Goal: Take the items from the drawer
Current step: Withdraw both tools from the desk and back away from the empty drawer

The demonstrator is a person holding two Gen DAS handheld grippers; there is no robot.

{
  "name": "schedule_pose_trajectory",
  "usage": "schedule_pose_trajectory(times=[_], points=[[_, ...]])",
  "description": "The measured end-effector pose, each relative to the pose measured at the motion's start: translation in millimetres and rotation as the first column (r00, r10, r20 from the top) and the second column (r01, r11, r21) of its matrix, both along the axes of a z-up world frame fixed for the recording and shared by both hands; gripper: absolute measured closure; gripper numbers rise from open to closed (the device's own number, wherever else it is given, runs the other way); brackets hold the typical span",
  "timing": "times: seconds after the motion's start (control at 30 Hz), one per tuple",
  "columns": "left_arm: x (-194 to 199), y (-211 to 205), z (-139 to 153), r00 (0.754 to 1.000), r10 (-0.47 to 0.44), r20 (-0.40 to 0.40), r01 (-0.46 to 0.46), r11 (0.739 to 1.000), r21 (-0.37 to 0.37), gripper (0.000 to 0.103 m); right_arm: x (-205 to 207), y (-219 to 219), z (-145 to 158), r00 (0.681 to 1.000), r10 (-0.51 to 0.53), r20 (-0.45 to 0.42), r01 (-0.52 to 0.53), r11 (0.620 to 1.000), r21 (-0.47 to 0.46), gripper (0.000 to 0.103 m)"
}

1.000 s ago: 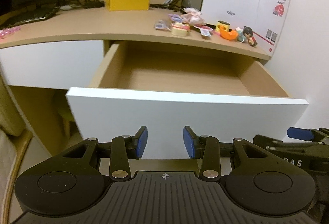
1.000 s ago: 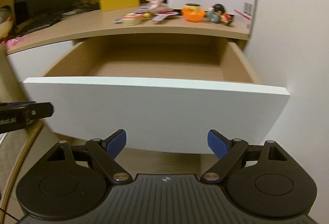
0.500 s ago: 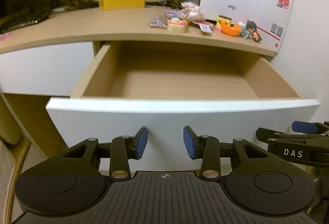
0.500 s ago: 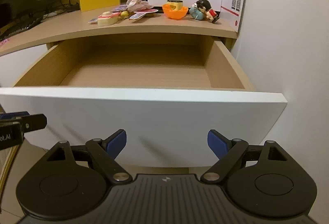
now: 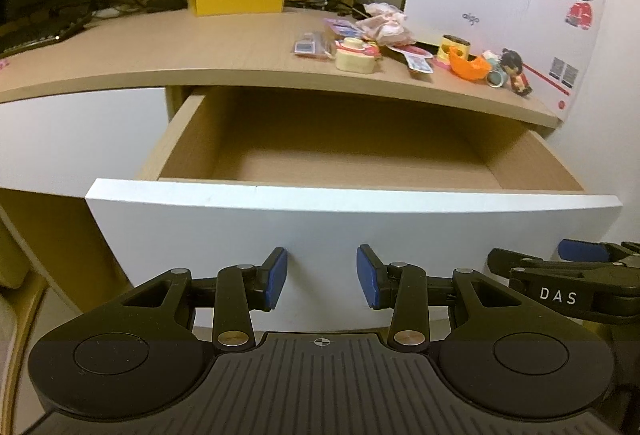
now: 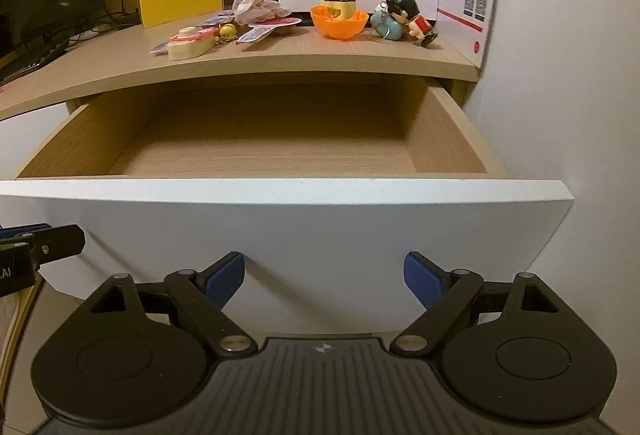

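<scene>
1. Left gripper is hovering just in front of the white drawer front, jaws narrowly parted and holding nothing.
2. Right gripper is hanging beside it at the same panel, jaws spread wide and carrying nothing. Both look parked low, probably so the cameras clear the drawer's top edge.
3. Ahead of and above both grippers, the drawer is standing pulled out. The floor that shows is bare wood; the strip right behind the front panel is hidden.
4. Farther ahead, on the table, small things are sitting bunched toward the right: a cream toy camera, an orange bowl, a doll keychain, some packets.
5. Judgement: these look like the drawer's contents, grouped near the edge within easy reach; task seems nearly finished.
</scene>
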State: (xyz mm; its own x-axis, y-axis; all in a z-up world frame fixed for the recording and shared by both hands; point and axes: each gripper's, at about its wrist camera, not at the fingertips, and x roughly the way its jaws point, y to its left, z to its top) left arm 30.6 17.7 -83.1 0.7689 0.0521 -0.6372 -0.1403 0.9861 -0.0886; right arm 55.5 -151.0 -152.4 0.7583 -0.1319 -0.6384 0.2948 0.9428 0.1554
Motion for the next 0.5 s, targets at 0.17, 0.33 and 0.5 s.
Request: schedule_pose_trajectory(times=[0.17, 0.33, 0.5], points=[[23, 5, -3, 1.0, -0.009, 0.008, 0.009, 1.0, 0.01, 0.061, 24, -2, -2, 1.0, -0.018, -0.001, 0.018, 1.0, 0.002, 0.016], [45, 9, -5, 0.999, -0.022, 0.023, 0.022, 0.999, 0.027, 0.061, 47, -6, -1, 0.999, -0.041, 0.005, 0.041, 0.999, 0.009, 0.016], [67, 14, -8, 0.999, -0.035, 0.04, 0.034, 0.999, 0.04, 0.061, 69, -12, -3, 0.998, -0.054, 0.019, 0.054, 0.999, 0.002, 0.016]])
